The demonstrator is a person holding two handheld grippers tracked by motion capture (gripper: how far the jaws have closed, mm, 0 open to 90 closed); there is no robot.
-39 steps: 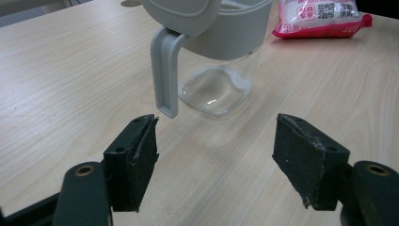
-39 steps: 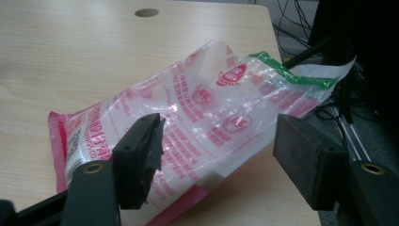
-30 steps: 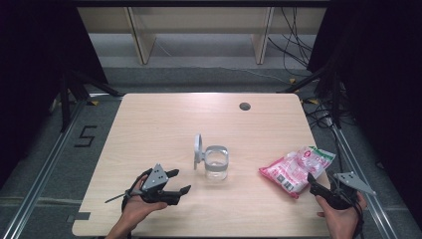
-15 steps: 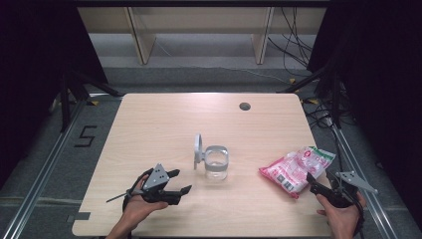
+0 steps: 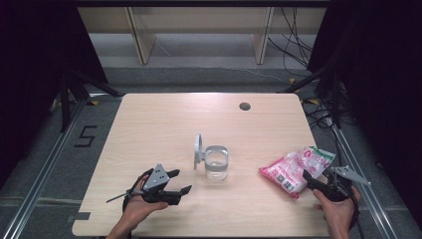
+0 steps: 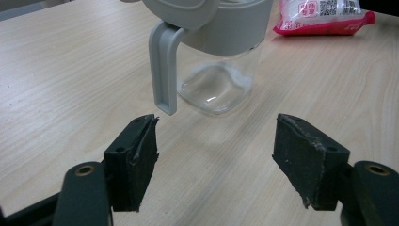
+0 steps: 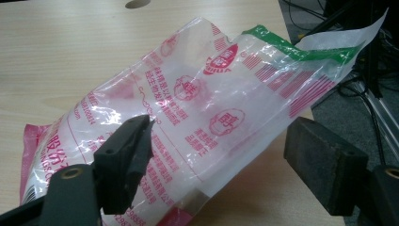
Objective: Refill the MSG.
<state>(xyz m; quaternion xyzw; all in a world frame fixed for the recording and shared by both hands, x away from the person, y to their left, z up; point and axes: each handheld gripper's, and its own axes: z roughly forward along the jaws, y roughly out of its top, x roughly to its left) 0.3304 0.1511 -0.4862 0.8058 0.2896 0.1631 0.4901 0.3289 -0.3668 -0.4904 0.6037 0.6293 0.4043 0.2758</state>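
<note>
Right gripper (image 5: 311,180) jaws have just been opening around the bag (image 7: 197,117).

The right gripper (image 7: 216,160) has just been spreading its jaws, and they now stand wide apart with a plastic bag (image 7: 207,108) between them, neither pad pressing on it. The bag (pink and white print, with a green strip at its far end) lies on the wooden table (image 7: 70,52). Beyond the bag, a dark round hole (image 7: 138,4) sits in the tabletop.
</note>
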